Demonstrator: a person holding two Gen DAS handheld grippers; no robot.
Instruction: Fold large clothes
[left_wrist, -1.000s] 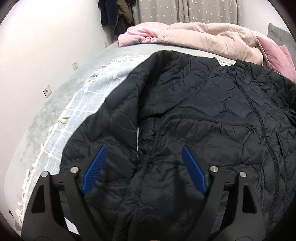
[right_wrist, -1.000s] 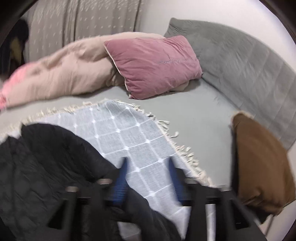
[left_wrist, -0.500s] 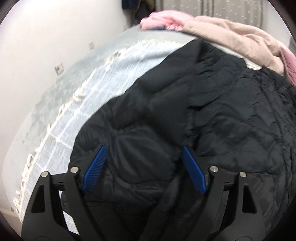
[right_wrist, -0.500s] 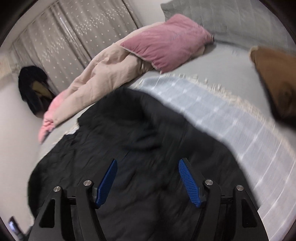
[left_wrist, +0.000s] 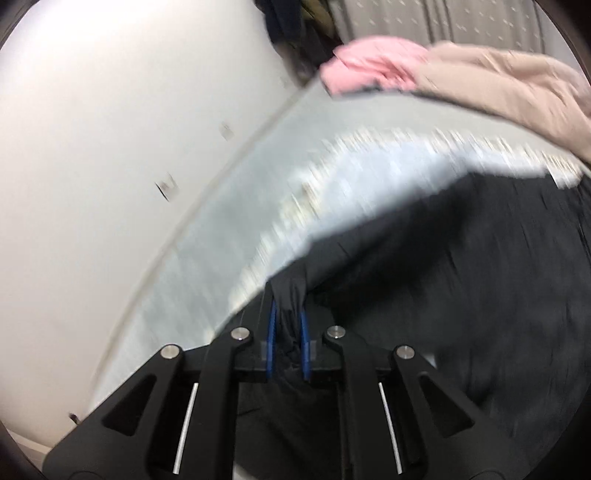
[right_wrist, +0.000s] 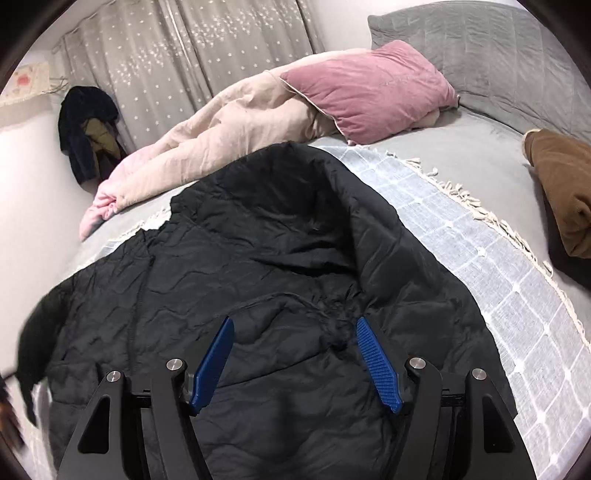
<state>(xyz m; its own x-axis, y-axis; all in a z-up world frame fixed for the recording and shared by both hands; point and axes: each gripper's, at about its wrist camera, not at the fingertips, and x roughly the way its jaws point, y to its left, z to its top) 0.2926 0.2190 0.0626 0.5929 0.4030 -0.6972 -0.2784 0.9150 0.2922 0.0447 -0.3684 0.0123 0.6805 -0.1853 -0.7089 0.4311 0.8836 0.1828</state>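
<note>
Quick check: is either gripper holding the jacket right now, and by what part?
The left gripper is shut on the black jacket, pinching a bunched fold at its edge; which part is unclear. The right gripper is open, holding nothing.

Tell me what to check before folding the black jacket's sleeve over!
1. Left gripper pinching the black jacket: ok, fabric sits between its blue pads.
2. Right gripper free: ok, jaws wide open above the jacket.
3. Jacket lying on the checked blanket: ok.
4. Pink pillow and beige duvet clear of the jacket: ok.
5. Which part the left gripper holds: cannot tell, picture blurred.
</note>
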